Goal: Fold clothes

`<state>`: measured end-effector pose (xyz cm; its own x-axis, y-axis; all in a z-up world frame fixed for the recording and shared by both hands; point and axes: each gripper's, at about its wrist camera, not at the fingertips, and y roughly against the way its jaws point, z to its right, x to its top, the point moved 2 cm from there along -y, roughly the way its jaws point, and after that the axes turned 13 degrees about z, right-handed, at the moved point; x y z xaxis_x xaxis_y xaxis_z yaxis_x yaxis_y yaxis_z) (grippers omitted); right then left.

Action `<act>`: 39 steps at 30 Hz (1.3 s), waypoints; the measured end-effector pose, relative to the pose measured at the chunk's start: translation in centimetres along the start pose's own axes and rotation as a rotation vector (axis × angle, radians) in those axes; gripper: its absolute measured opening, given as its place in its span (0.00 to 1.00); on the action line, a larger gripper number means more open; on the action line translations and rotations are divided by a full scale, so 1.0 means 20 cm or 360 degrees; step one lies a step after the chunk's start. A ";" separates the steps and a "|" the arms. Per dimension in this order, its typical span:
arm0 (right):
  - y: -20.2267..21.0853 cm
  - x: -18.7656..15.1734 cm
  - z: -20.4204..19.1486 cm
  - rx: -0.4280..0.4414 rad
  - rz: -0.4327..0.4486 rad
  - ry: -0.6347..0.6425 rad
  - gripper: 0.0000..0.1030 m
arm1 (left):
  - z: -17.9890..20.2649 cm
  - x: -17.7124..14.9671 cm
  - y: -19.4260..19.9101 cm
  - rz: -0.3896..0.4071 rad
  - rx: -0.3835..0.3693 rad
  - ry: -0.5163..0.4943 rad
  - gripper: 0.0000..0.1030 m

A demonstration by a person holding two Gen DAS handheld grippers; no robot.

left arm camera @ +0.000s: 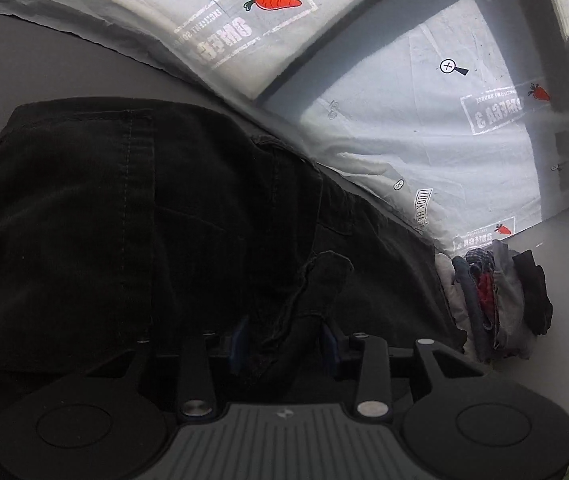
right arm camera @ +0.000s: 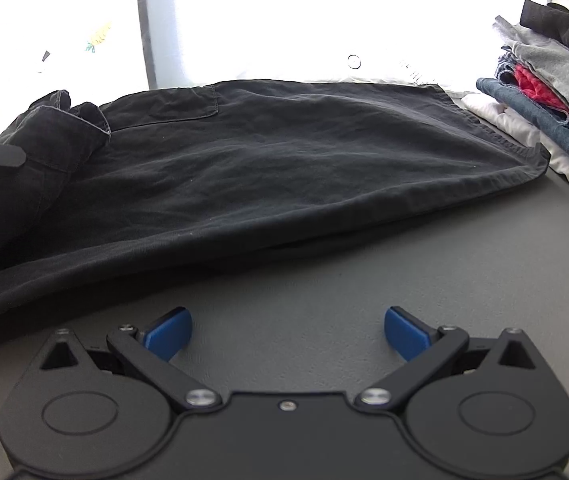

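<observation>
Nearest the left wrist camera, the left gripper [left arm camera: 286, 340] stands with its black linkage arms spread low in the frame and its blue pads only half visible in shadow, a bunched fold of the dark charcoal cotton garment [left arm camera: 124, 216] rising between them; the cloth sits in the gap, but it is too dark to tell whether the pads press on it, so whether it grips cannot be told. The garment lies spread across the grey table top [left arm camera: 44, 60], with a stitched seam running down its left part and a pocket edge near its middle. Beyond the table edge hangs a pale sheet printed with orange carrots and stamped lettering [left arm camera: 424, 120], crossed by a grey frame bar [left arm camera: 560, 40]. To the right of the garment, on the table, sits a stack of folded clothes in white, denim blue, red, grey and black [left arm camera: 500, 304]. In the right wrist view, the right gripper [right arm camera: 288, 332] hovers above bare table [right arm camera: 404, 260] with its blue pads set wide apart and nothing between them. Ahead of it the dark garment [right arm camera: 264, 168] lies flat, its hemmed edge toward the camera, its right corner lying just beside the folded stack [right arm camera: 544, 100]. At the far left edge a black finger of the left gripper [right arm camera: 0, 156] meets the rumpled end of the garment.
</observation>
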<state>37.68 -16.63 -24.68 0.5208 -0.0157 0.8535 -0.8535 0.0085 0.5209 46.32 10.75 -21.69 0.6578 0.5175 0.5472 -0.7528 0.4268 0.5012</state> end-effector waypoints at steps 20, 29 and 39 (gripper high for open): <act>0.14 0.36 0.11 0.0241 0.0029 -0.0493 1.00 | -0.36 0.11 0.53 0.0280 0.0632 0.0027 0.76; -0.21 0.43 -0.22 0.0769 -0.0231 -0.0819 1.00 | -0.44 0.04 0.47 0.0166 0.0717 0.0068 0.82; -0.44 0.40 -0.49 0.0943 -0.0400 -0.0800 0.73 | -0.48 0.02 0.44 0.0166 0.0749 0.0166 0.94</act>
<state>49.50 -7.12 -22.42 0.7487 -0.3949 0.5325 -0.6522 -0.5830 0.4846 39.78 21.79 -23.40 0.5555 0.6212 0.5527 -0.7052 -0.0001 0.7090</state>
